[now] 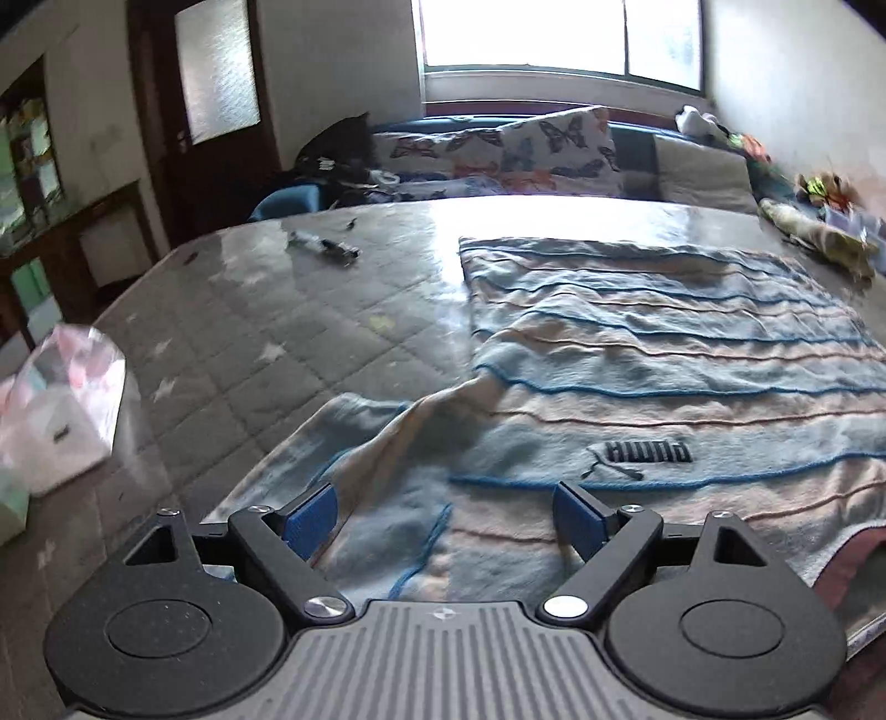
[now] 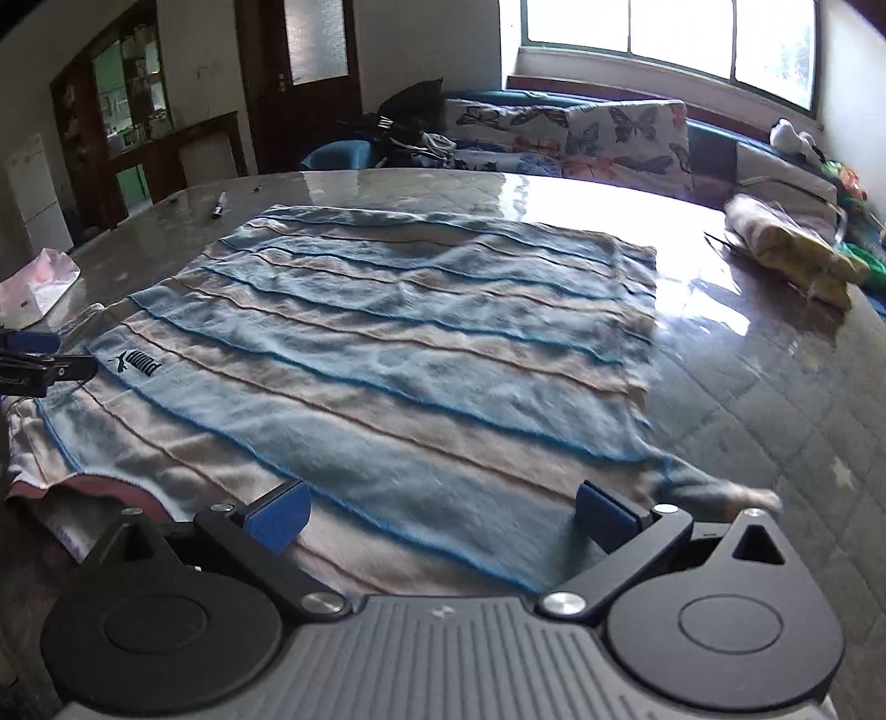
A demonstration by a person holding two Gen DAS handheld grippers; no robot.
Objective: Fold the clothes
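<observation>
- We see a fuzzy striped sweater, blue and beige, lying spread flat on a glossy quilted counter.
- Left gripper: jaws apart above a rumpled sleeve fold.
- Right gripper: jaws apart over the near hem.
- Only the right view shows the far sleeve, blurred; the logo is small.

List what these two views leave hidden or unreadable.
- Shirt collar end: both views, behind each gripper body.
- Left sleeve: left view, partly under a fold.
- Right sleeve cuff: right view, blurred.
- Pen: too small.
- Window: overexposed, nothing outside visible.
</observation>
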